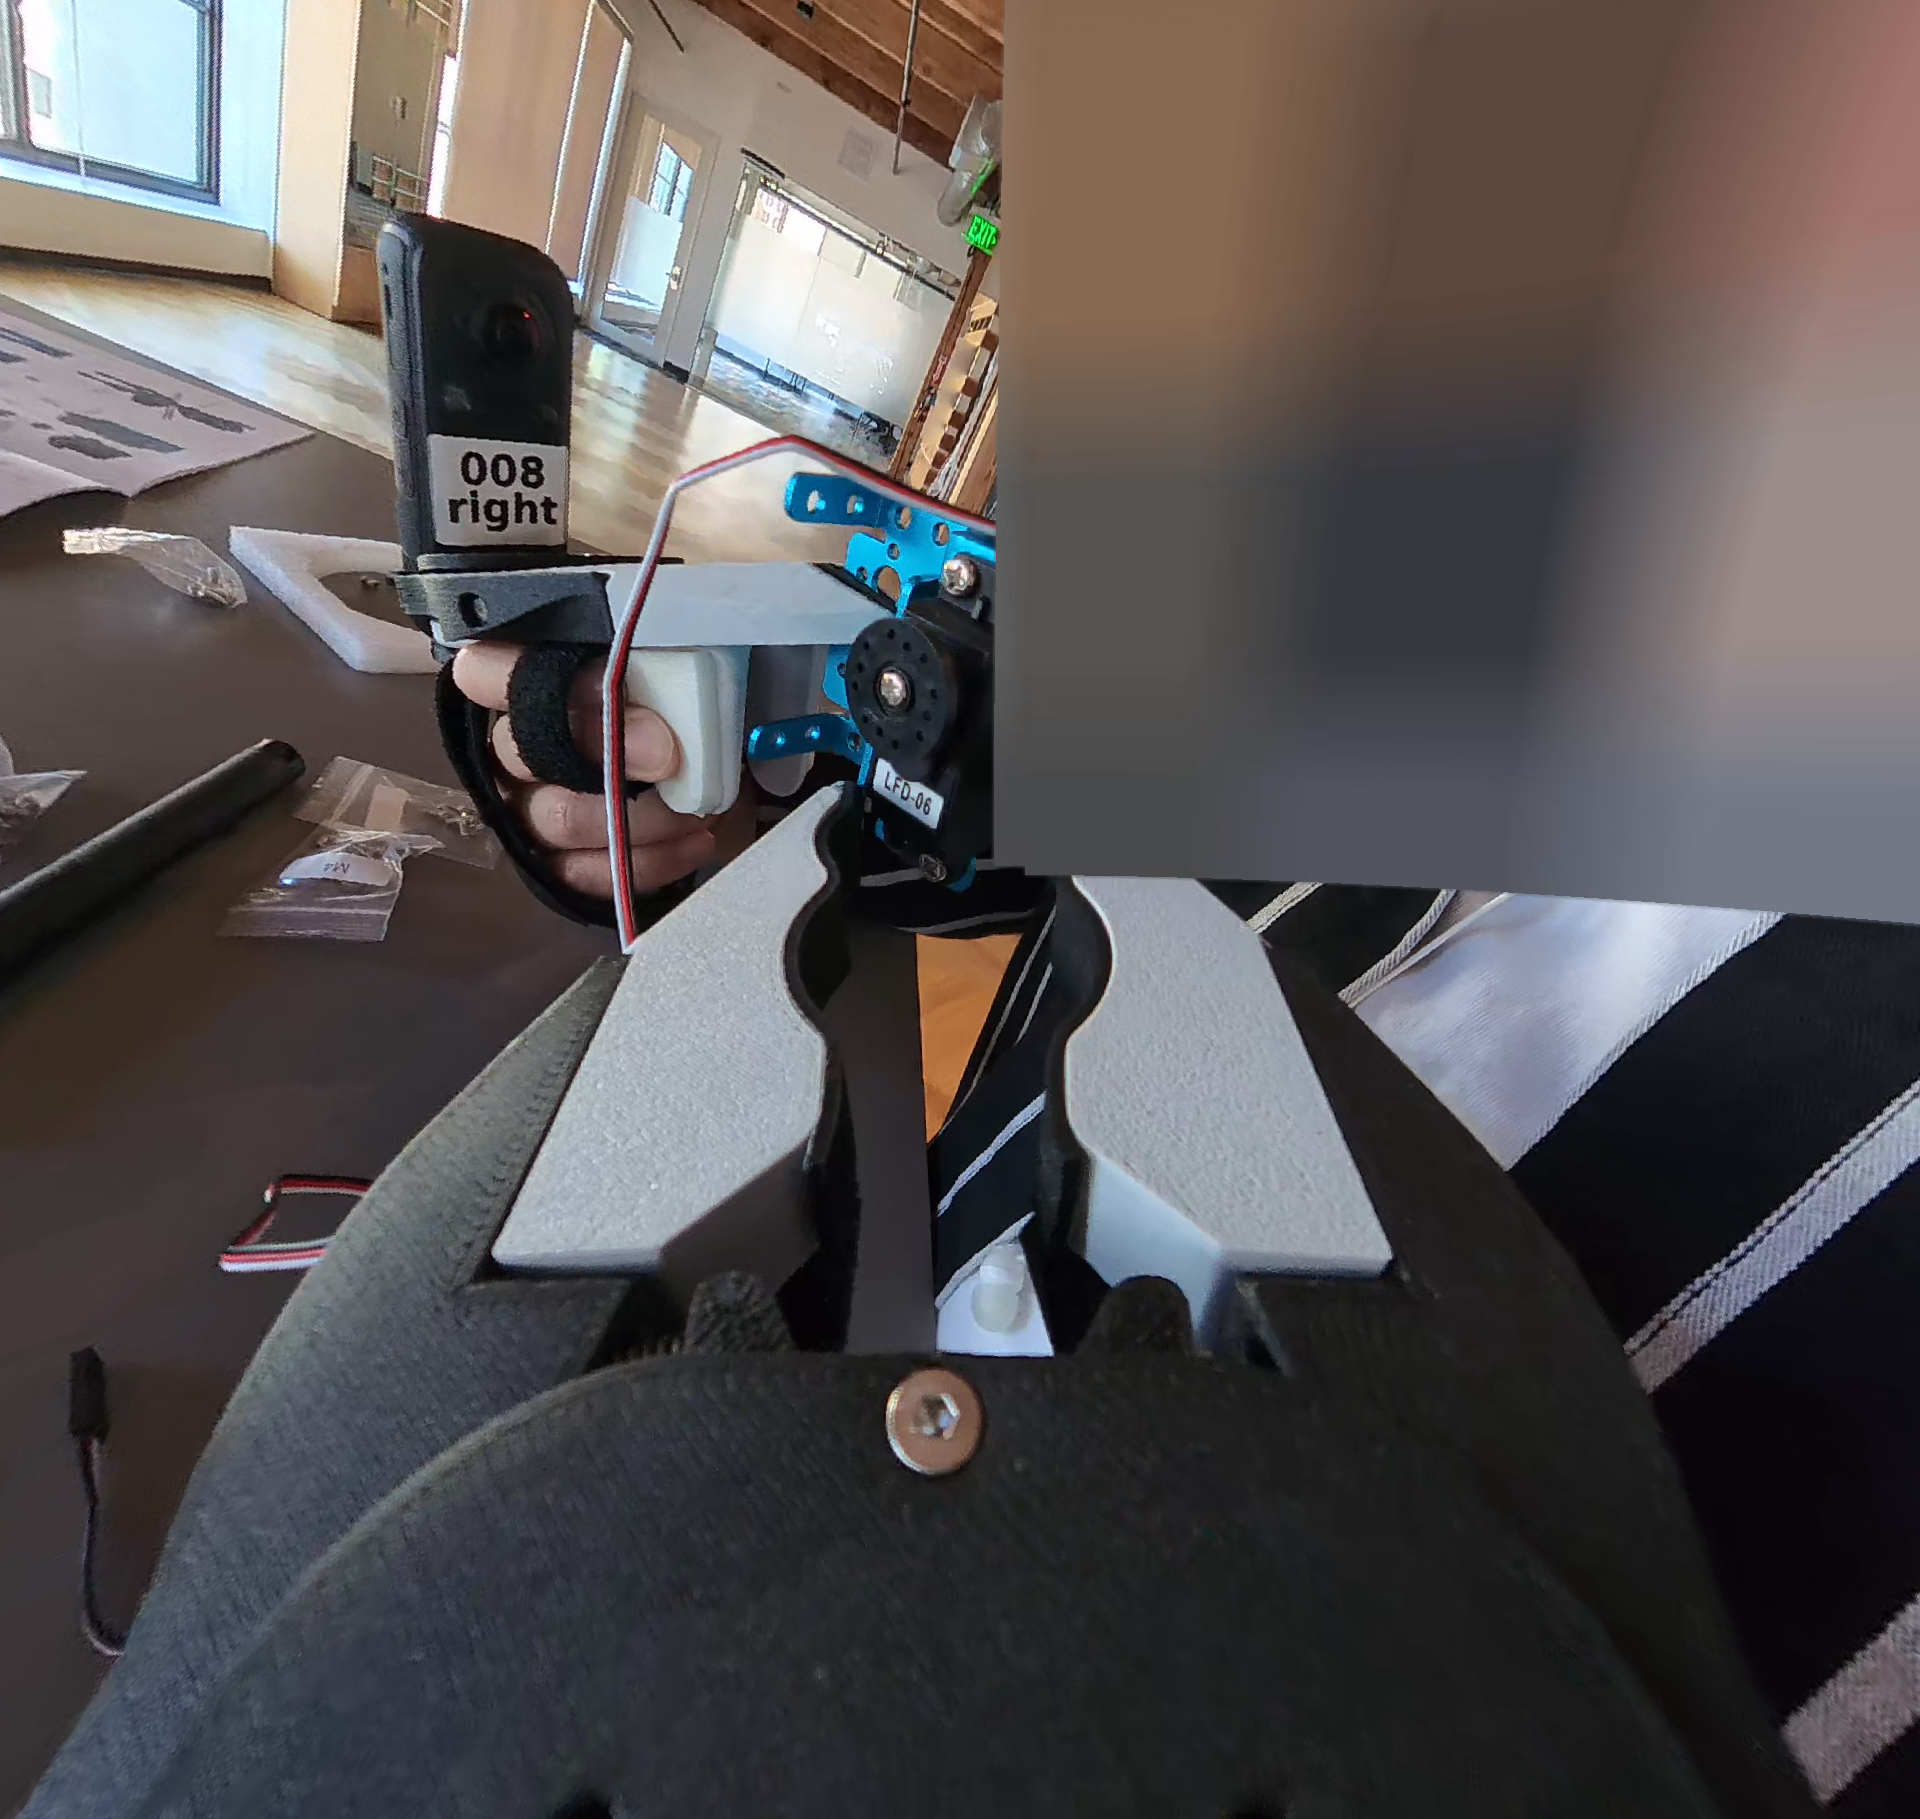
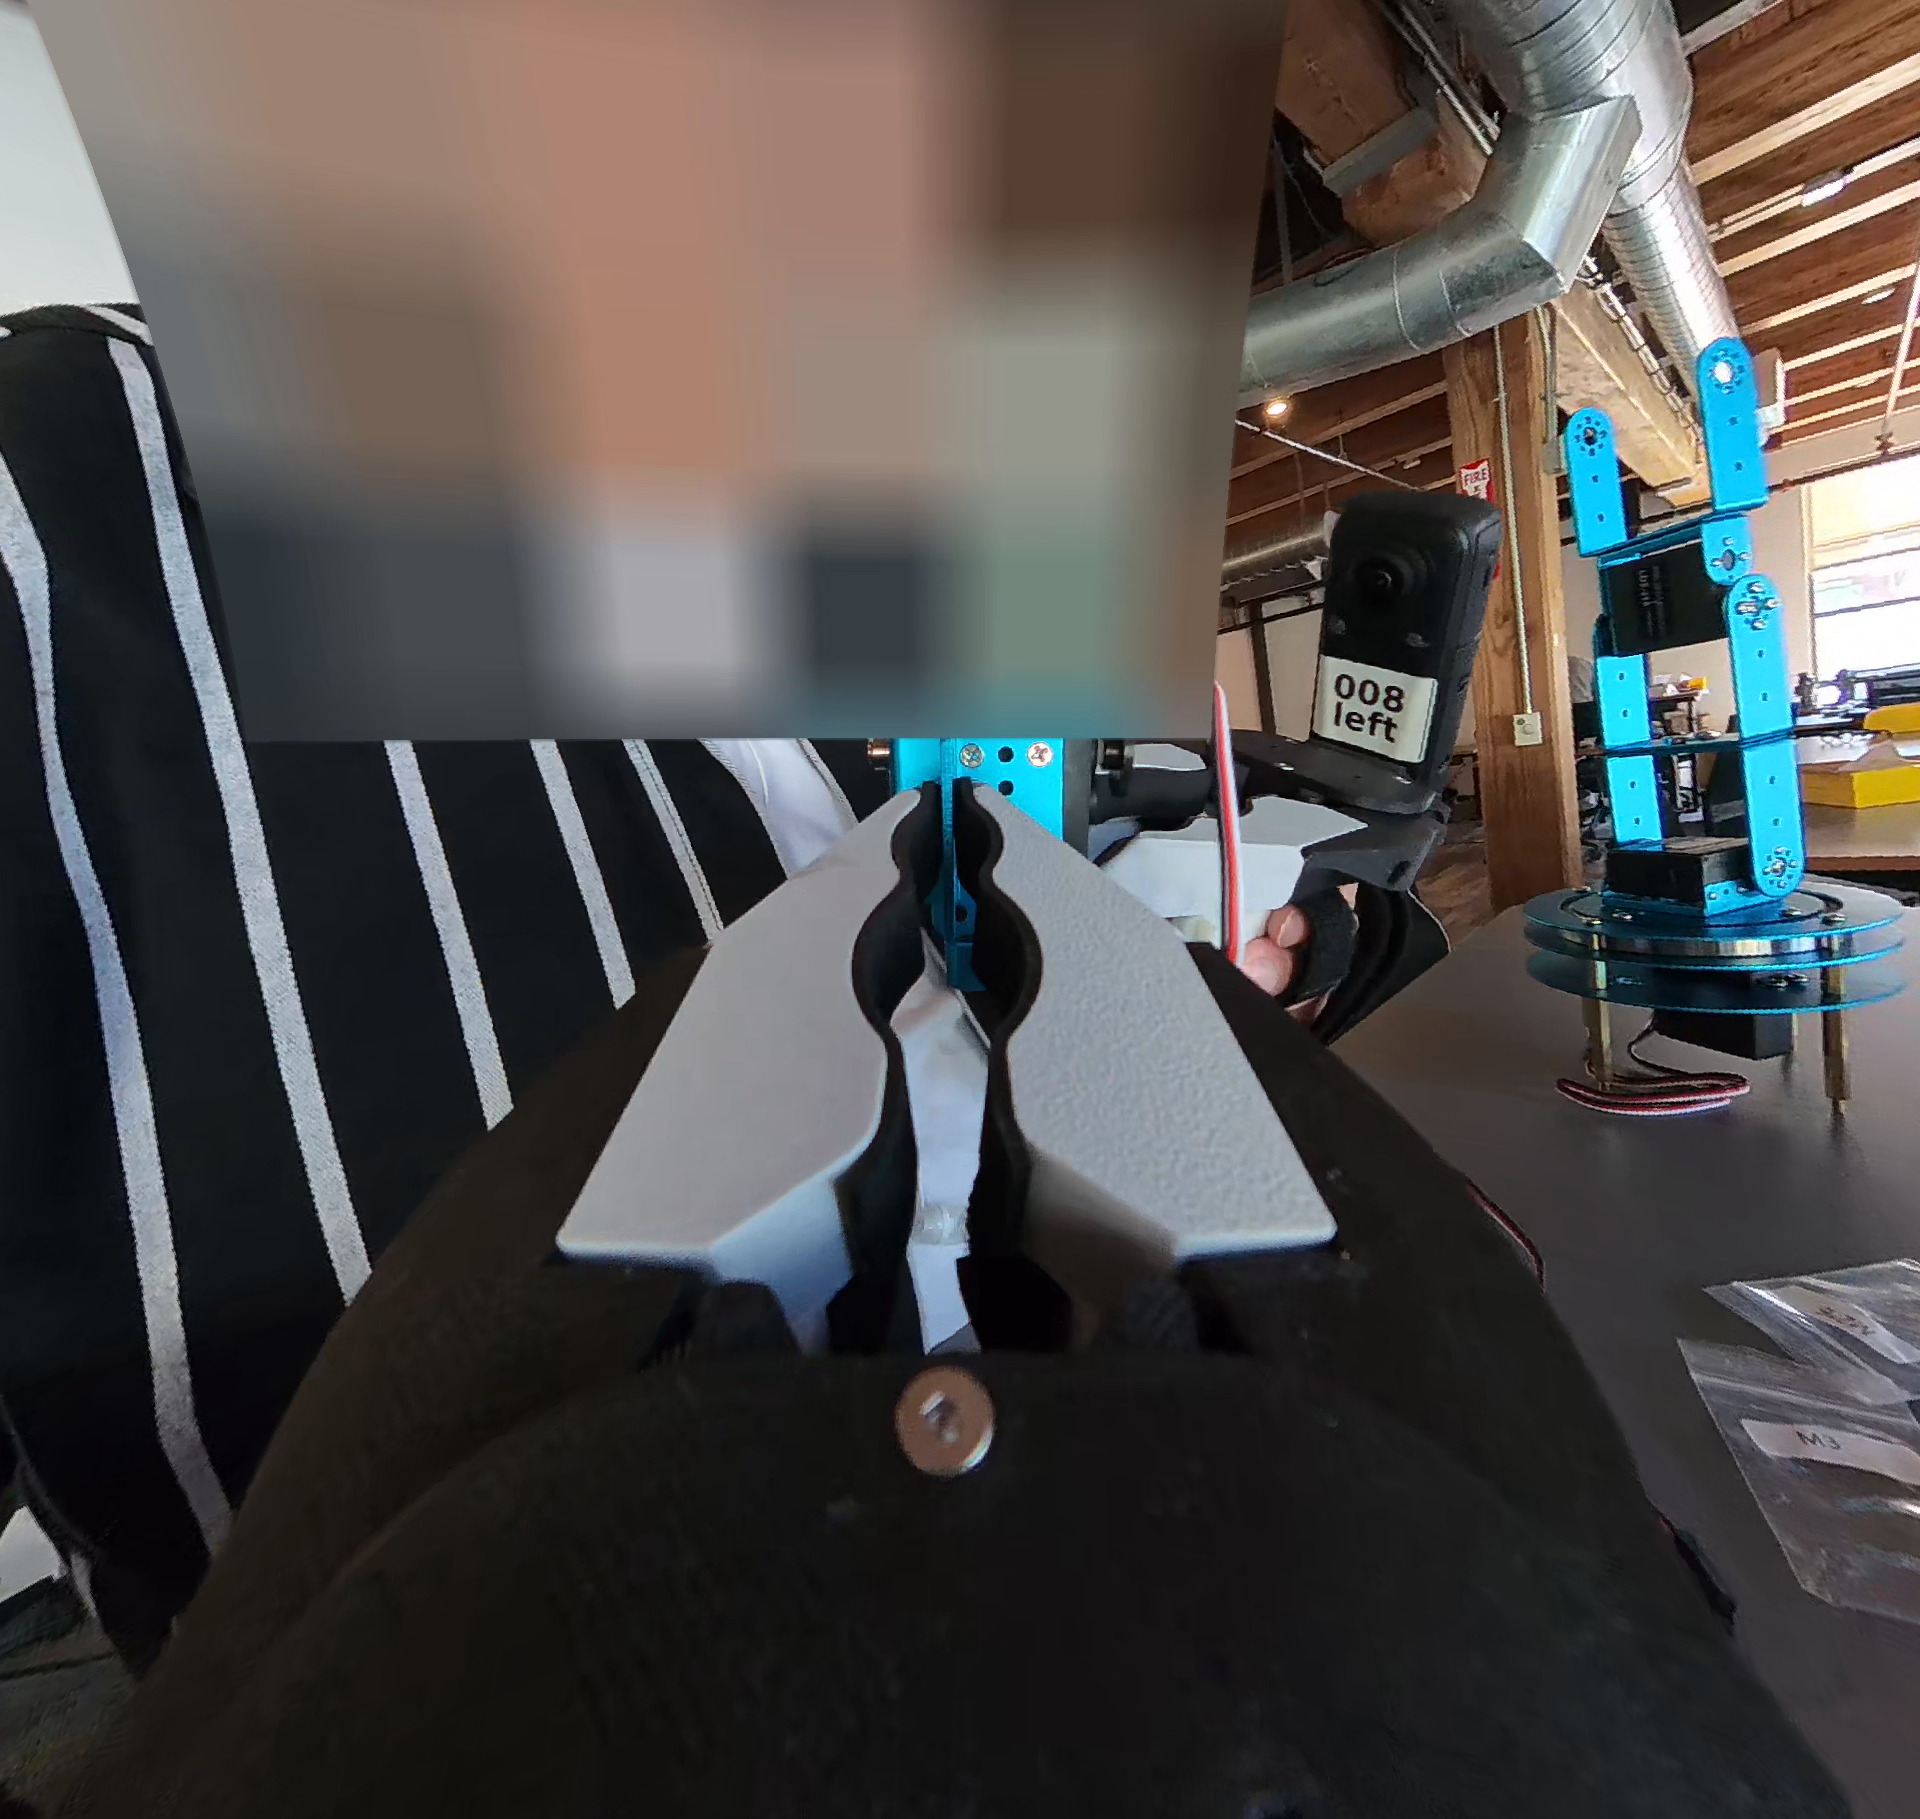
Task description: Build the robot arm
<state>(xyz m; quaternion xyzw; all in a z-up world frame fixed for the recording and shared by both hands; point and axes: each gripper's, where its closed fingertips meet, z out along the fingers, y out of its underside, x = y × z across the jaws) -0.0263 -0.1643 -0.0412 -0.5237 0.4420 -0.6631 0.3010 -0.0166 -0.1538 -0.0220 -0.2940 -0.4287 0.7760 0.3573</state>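
One bench (image 2: 1558, 1094) carries one blue robot arm (image 2: 1704, 730), well right of the blue bracket (image 2: 961, 896). Two grippers meet at that bracket. The right gripper (image 2: 961, 813) has its fingers clamped on it. The left gripper (image 1: 956, 834) fingers stand apart at the bracket's one servo (image 1: 899, 699); whether they grip is unclear. Several small bags (image 1: 343, 865) lie left.

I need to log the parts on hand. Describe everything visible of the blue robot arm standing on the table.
The blue robot arm stands upright on the dark table, apart from both grippers. Shiny blue metal brackets with holes carry black servo blocks between them. Its base is stacked round blue plates on brass-coloured standoffs. A red, white and black wire loops out beneath it onto the table.
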